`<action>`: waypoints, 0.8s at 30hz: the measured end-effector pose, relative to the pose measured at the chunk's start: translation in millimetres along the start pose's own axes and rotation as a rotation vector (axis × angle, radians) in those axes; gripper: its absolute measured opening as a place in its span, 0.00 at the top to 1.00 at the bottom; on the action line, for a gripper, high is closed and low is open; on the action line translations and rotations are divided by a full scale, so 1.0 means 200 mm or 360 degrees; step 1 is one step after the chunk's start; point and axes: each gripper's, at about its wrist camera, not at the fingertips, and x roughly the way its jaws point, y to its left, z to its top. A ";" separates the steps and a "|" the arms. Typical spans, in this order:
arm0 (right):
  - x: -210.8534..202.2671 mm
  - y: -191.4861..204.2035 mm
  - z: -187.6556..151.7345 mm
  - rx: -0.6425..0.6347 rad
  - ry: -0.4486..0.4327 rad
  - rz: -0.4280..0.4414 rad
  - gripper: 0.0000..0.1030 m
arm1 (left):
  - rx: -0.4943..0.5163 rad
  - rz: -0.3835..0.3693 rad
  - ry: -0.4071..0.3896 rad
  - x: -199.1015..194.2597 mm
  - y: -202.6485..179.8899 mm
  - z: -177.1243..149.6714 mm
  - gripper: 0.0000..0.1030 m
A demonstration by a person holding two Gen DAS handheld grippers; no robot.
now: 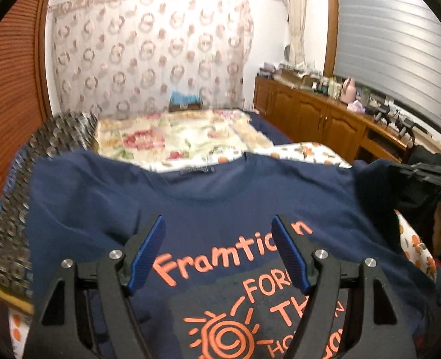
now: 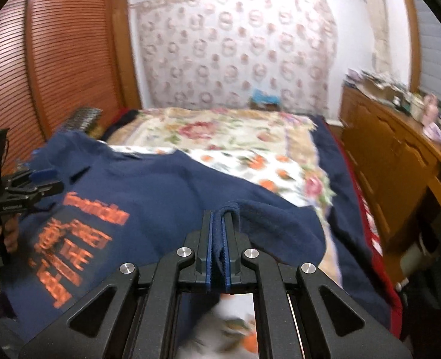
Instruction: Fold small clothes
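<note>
**Folding a navy T-shirt on the bed**

Spreading across most of both views is the bed (image 2: 226, 137), covered with a floral blanket and, nearer, a white sheet printed with orange fruit (image 2: 250, 161). Behind it hangs a patterned curtain (image 1: 148, 51); a slatted wooden door (image 2: 59, 59) stands to the left, and a wooden cabinet (image 1: 316, 113) crowded with small things runs along the right.

On the bed lies the navy T-shirt (image 1: 220, 191), front up, its collar toward the far end and its orange lettering and sun print facing the left wrist camera. In the right wrist view one side of the shirt is lifted off the sheet into a raised fold.

The left gripper (image 1: 217, 245) sits above the printed chest with its jaws spread wide; the blue pads (image 1: 148, 251) press on nothing, the fabric lying beneath them.

The right gripper (image 2: 217, 239) has its jaws pressed together, pinching a doubled edge of the navy cloth that pokes up between the pads.

At the left edge of the right wrist view, a hand (image 2: 9, 233) holds the other gripper's handle.
</note>
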 end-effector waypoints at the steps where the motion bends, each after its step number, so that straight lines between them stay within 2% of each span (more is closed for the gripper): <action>1: 0.02 0.05 0.02 -0.0020 -0.0002 0.0027 0.97 | 0.0010 -0.0004 -0.0011 -0.04 0.02 0.01 0.28; 7: 0.18 0.31 0.05 -0.0123 0.0070 0.0204 0.97 | 0.0016 -0.0059 -0.0049 -0.17 0.10 0.03 0.28; 9: 0.23 0.39 0.02 -0.0164 0.0112 0.0217 0.96 | 0.0013 -0.0066 -0.0061 -0.20 0.12 0.02 0.28; 12: 0.28 0.43 0.00 -0.0180 0.0150 0.0229 0.84 | 0.0027 -0.0051 -0.0073 -0.22 0.13 0.03 0.28; 14: 0.28 0.42 -0.01 -0.0170 0.0152 0.0208 0.68 | 0.0026 -0.0047 -0.0083 -0.24 0.13 0.02 0.28; 16: 0.27 0.39 0.00 -0.0146 0.0142 0.0177 0.59 | 0.0021 -0.0057 -0.0092 -0.26 0.13 0.01 0.28; 24: 0.24 0.15 -0.04 -0.0038 0.0213 0.0006 0.57 | 0.0018 -0.0058 -0.0073 -0.31 0.10 -0.09 0.28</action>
